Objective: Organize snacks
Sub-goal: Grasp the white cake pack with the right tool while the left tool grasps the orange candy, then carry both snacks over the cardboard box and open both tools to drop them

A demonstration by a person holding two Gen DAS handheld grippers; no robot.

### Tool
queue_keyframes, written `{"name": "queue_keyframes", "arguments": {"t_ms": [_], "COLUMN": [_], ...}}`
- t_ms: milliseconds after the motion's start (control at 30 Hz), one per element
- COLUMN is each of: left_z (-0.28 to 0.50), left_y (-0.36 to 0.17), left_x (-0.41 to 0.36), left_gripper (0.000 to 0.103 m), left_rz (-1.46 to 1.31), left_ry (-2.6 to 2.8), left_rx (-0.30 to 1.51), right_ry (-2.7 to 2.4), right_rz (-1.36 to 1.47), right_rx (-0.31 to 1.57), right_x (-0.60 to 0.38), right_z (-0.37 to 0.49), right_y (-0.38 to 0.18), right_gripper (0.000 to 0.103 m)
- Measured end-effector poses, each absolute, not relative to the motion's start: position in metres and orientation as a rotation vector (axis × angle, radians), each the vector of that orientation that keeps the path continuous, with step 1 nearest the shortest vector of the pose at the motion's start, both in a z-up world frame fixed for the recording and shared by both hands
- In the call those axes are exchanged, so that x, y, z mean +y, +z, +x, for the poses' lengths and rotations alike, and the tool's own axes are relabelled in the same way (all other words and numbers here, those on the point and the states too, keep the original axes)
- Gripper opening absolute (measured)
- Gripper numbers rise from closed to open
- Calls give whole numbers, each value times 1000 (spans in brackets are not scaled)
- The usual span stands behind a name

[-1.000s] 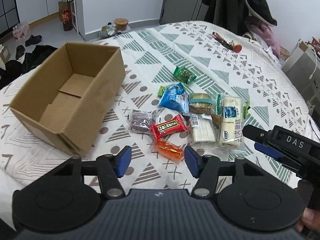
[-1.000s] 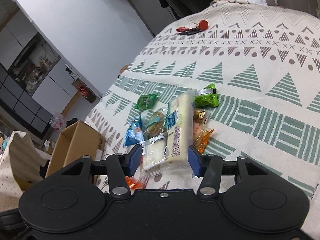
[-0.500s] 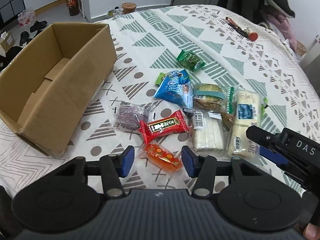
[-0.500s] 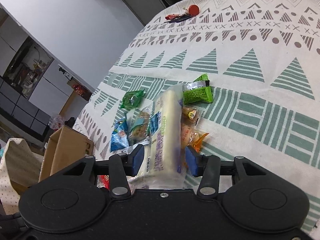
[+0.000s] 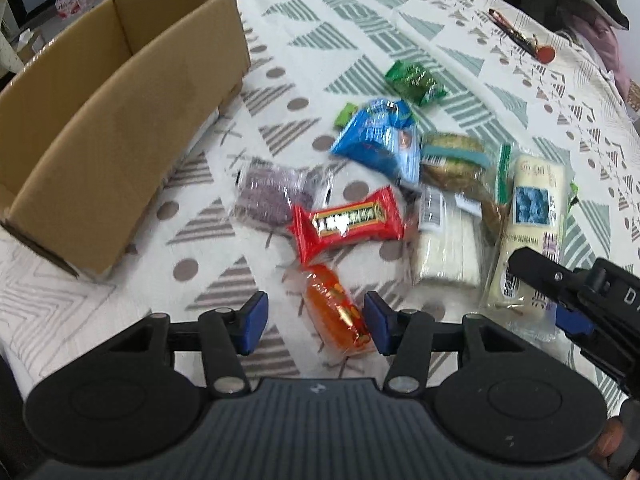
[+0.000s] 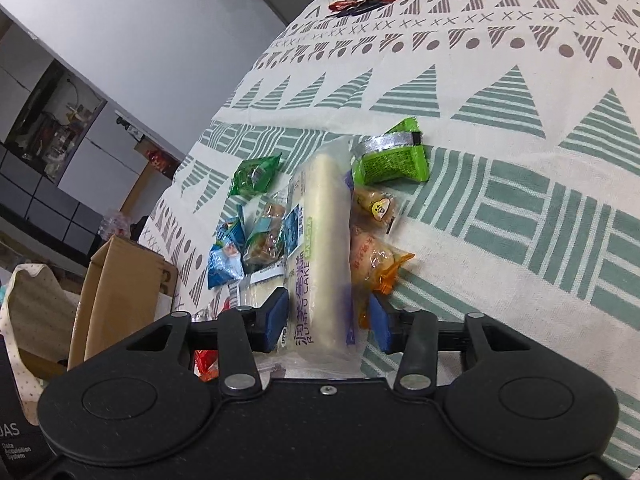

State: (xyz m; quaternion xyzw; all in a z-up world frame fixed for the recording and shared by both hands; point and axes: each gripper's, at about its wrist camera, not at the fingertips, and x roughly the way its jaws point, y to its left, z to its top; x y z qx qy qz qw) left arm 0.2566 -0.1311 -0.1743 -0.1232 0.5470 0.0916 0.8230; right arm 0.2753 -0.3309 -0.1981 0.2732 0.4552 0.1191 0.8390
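left wrist view has our left gripper (image 5: 316, 322) lower and closer than a second ago, its jaws wide apart around the orange candy (image 5: 336, 310) but gripping nothing, the red wrapper (image 5: 346, 222) just beyond and the empty cardboard box (image 5: 120, 108) further off to the left. on the right, our right gripper (image 6: 328, 320) has closed in until both blue pads flank the long white cake pack (image 6: 324, 248), with a sliver of gap on the right side, so we cannot tell if it grips yet. we judge both picks are about to begin, with every snack on the patterned cloth (image 6: 500, 208).
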Motion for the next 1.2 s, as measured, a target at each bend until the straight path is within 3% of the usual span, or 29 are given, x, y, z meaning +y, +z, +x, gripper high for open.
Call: {"name": "queue_keyframes", "arguments": {"t_ms": [67, 100, 133, 167, 233, 1200], "left_z": [253, 251, 250, 249, 247, 248], "left_y": [-175, -175, -175, -175, -172, -58], "left_x": [-130, -129, -129, -127, -124, -40], "left_gripper": [51, 43, 28, 21, 18, 18], "left_rz": [-269, -271, -275, -283, -293, -264], "left_ry": [187, 179, 169, 161, 144, -13], "left_rx": [1159, 1156, 1161, 1166, 1165, 889], "right_ry": [267, 270, 278, 287, 302, 385], "right_rz": [587, 585, 585, 588, 601, 509], "right_rx": [968, 965, 967, 967, 962, 779], "right_x": [-331, -331, -330, -330, -331, -274], "right_z": [275, 274, 273, 272, 270, 238], "right_y": [-199, -199, -199, -199, -197, -111], "right_gripper": [31, 28, 27, 25, 23, 21]}}
